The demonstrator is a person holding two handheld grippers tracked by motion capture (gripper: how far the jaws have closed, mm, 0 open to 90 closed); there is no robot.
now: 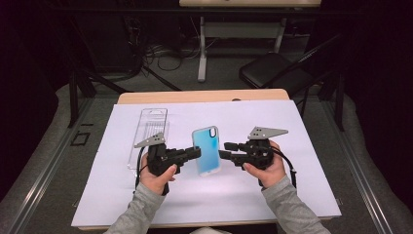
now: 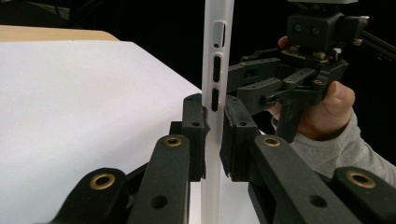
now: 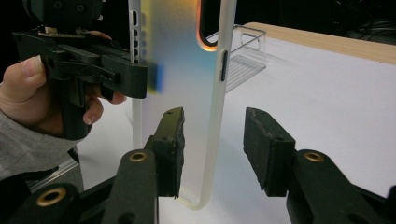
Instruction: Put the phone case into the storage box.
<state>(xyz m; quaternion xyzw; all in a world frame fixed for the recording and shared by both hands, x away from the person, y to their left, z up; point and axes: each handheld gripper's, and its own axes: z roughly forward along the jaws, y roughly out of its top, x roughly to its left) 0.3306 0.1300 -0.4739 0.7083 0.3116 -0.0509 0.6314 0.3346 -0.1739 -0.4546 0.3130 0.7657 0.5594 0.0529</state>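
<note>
In the high view, one phone case with a blue face stands upright over the white sheet on the bench, held up between two grippers. The left gripper pinches the case's left edge. The right gripper comes in level from the other side, its tips just short of the case's right edge. One clear plastic box lies flat on the sheet behind the left hand, well apart from the case. The count: one case, one clear box, two grippers, two hands.

In the left gripper view, the jaws are pressed onto the thin white wall of the case, one pad on each face, just below the button slots. This grip looks firm and square, so I judge that the left hand should simply keep steady.

In the right gripper view, the jaws stand spread with the case's side rail between them, neither pad touching it. For a sound second hold, I would line up the pads flat against the case's two faces, below the side button so that nothing presses on it, then close gently; the wall looks thin and may flex or twist out of the left gripper's pinch if squeezed off-centre.
</note>
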